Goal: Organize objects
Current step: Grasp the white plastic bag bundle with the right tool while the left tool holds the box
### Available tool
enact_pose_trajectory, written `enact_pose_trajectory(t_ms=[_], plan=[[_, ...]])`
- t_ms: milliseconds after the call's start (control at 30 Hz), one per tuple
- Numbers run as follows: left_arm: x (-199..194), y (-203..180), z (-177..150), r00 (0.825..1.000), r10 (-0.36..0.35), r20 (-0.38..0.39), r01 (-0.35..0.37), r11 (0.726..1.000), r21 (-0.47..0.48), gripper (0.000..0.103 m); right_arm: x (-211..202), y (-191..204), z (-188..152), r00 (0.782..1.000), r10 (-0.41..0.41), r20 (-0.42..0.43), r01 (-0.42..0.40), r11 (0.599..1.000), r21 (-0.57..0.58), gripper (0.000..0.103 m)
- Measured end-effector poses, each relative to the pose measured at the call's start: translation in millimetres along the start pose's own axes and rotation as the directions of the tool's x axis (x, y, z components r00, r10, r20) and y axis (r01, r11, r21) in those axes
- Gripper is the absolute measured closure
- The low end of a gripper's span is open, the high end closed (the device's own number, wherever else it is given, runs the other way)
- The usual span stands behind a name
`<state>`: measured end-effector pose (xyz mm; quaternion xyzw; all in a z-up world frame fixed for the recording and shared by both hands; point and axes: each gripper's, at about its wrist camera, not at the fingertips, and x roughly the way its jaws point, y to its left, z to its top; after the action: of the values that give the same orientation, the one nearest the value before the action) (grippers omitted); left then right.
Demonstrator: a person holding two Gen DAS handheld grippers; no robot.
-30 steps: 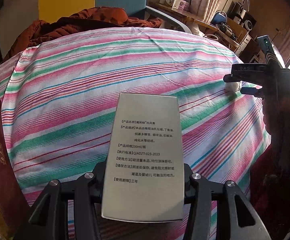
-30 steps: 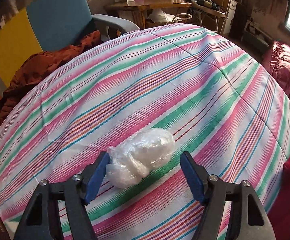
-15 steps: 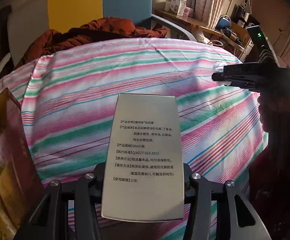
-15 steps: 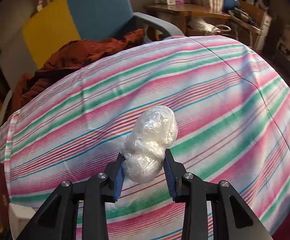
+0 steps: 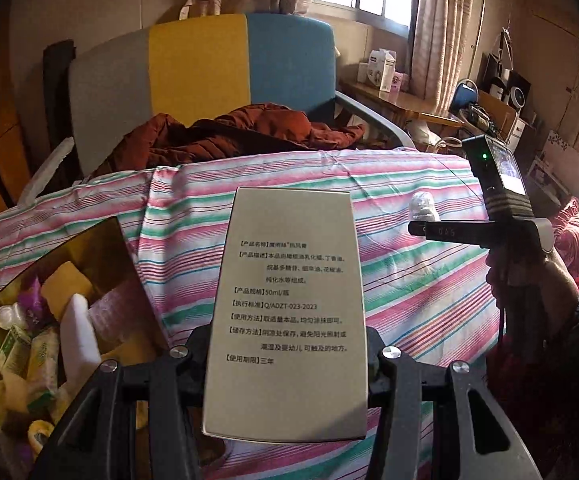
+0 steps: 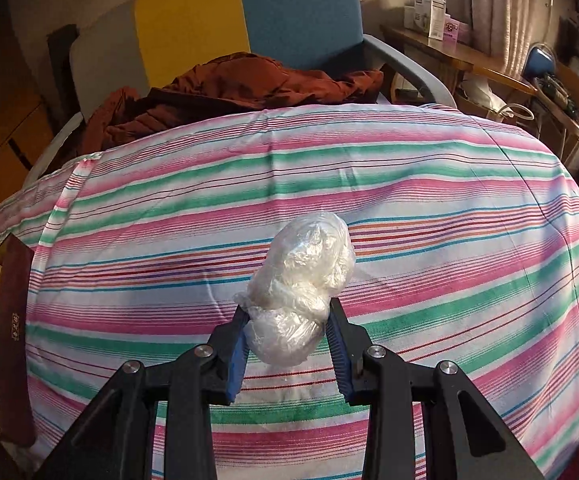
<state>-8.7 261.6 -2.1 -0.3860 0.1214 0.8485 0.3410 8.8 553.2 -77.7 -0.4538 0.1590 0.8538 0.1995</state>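
Note:
A silver-grey carton printed with black text stands upright between the pads of my left gripper, which is shut on its lower sides, above the striped bedspread. My right gripper is shut on a crumpled clear plastic bundle, held clear of the bedspread. In the left wrist view the right gripper is at the right edge, with the bundle sticking up from its tips. An open storage box with a gold lining and several small packages lies at the lower left.
The storage box's dark red wall shows at the left edge. Behind the bed stands a chair with a grey, yellow and blue back and a rust-coloured jacket on it. A cluttered wooden desk is at the back right.
The right gripper shut on the plastic bundle and lifted it off the bedspread. The left gripper rose with the carton, bringing the open storage box into view at the left.

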Motion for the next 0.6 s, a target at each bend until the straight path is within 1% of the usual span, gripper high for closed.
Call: enact_pose_trajectory(t_ms=[200, 400, 600], plan=[[-12.6, 18.9, -7.8, 1.0, 0.024, 0.006, -0.024, 0.999, -0.036, 0.052, 1.1, 13.3, -2.4, 1.0, 0.027, -0.004, -0.027, 0.999, -0.047, 0.067], [-19.6, 35.1, -16.7, 0.999, 0.044, 0.003, -0.043, 0.997, -0.062, 0.052, -1.3, 23.7, -5.4, 0.997, 0.081, -0.017, -0.082, 0.995, -0.06, 0.067], [-24.2, 55.3, -24.3, 0.998, 0.066, -0.002, -0.066, 0.993, -0.1, 0.052, -10.1, 52.3, -10.1, 0.99, 0.134, -0.036, -0.138, 0.983, -0.123, 0.067]])
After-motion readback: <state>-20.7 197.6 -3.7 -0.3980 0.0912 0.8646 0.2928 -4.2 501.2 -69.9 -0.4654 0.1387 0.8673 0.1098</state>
